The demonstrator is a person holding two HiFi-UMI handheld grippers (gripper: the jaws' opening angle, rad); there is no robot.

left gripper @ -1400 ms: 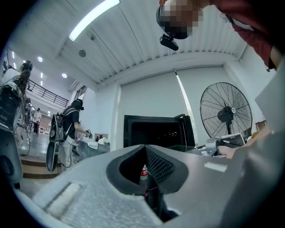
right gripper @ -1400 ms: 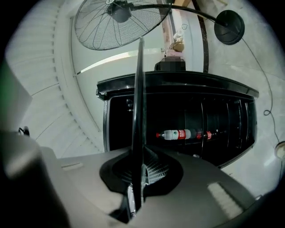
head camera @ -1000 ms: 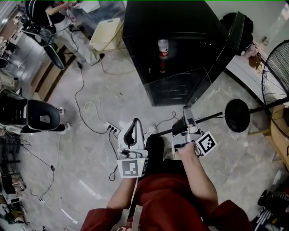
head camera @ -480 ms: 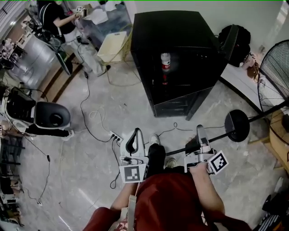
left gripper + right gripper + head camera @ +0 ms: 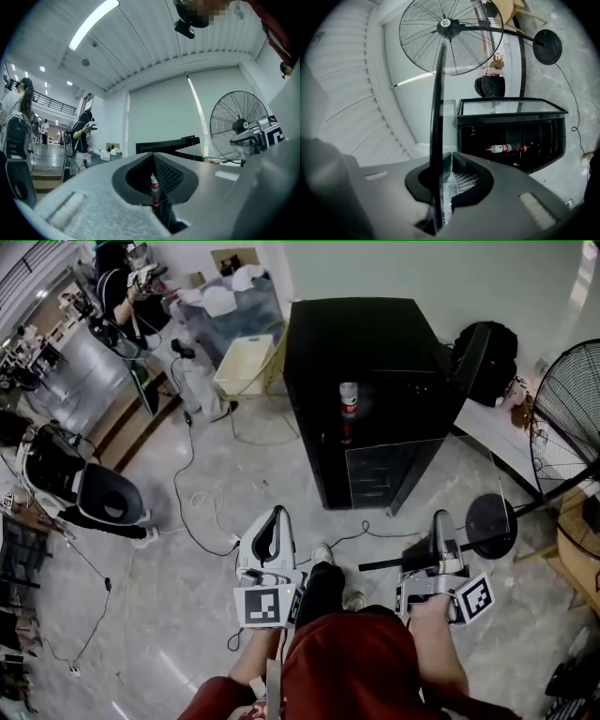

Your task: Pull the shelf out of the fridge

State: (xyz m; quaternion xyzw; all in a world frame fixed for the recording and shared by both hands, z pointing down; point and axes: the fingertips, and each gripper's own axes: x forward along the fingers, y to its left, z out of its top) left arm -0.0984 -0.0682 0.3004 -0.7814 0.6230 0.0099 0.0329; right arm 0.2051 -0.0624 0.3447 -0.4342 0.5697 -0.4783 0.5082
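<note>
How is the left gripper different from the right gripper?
The right gripper is shut on the glass shelf. The left gripper has its jaws together with nothing between them. The right gripper is turned on its side, so the glass shelf lies flat, while the left gripper lies flat itself. Both point toward the black fridge.

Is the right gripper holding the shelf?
Yes, the right gripper is shut on the shelf, gripping its edge, well clear of the fridge.
</note>
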